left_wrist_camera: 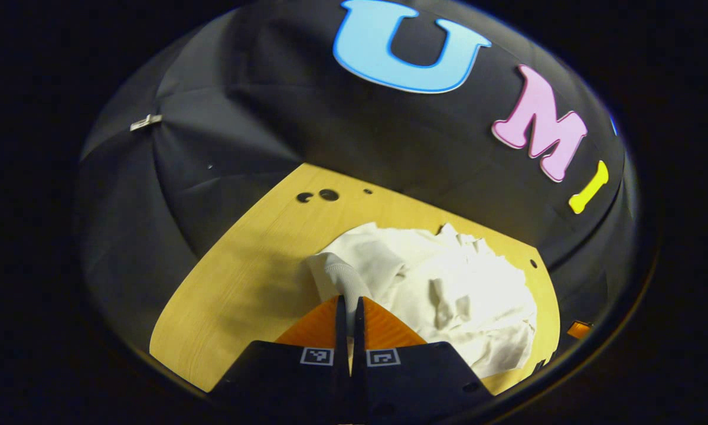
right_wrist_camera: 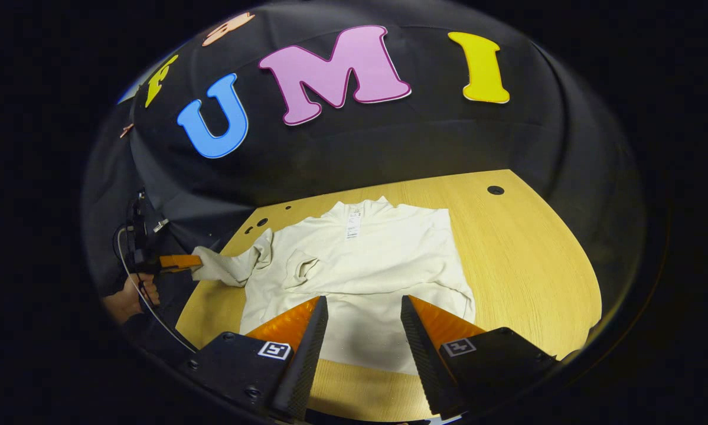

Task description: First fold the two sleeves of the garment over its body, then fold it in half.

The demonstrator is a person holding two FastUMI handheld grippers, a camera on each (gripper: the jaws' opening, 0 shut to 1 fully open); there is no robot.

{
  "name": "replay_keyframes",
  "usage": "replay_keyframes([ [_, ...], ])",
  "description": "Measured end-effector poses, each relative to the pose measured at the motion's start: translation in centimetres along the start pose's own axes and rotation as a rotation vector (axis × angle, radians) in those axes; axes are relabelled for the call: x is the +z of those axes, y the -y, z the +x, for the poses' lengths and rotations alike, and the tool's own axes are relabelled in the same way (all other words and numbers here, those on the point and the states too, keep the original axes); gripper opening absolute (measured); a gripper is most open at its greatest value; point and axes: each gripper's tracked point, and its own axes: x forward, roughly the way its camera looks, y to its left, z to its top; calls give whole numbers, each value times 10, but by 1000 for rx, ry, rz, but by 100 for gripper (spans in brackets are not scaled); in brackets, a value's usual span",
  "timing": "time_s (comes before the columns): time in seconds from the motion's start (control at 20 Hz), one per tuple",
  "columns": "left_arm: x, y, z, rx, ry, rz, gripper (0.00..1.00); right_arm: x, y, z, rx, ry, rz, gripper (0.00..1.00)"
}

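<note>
A cream long-sleeved garment (right_wrist_camera: 383, 254) lies flat on the wooden table (right_wrist_camera: 525, 265), collar toward the back wall. One sleeve (right_wrist_camera: 229, 268) stretches off its left side to the table's edge. There my left gripper (right_wrist_camera: 195, 262) is shut on the cuff, held by a hand (right_wrist_camera: 130, 298). In the left gripper view the orange fingers of the left gripper (left_wrist_camera: 349, 301) pinch that ribbed cuff (left_wrist_camera: 343, 276), with the crumpled garment (left_wrist_camera: 460, 289) beyond. A fold of cloth (right_wrist_camera: 306, 265) lies across the body. My right gripper (right_wrist_camera: 364, 304) is open over the garment's lower part, holding nothing.
Small round holes (left_wrist_camera: 329, 194) mark the table near its back edge, and another hole (right_wrist_camera: 495, 190) sits at the back right. Bare wood (right_wrist_camera: 542, 295) lies right of the garment. A cable (right_wrist_camera: 147, 307) hangs by the hand at the left.
</note>
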Motion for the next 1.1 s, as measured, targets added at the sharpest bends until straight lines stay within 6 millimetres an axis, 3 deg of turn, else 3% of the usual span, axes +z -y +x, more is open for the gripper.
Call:
replay_keyframes([
  [0.3,30,92,11,-134,38,77,6,-4,24,-16,-37,10,38,77],
  [0.6,33,191,19,-273,41,183,6,-13,56,-27,-87,10,89,77],
  [0.85,-3,280,32,-381,-15,306,6,-16,81,-36,-128,15,129,77],
  [1.1,-58,344,39,-470,-85,463,6,-20,107,-45,-177,21,166,77],
])
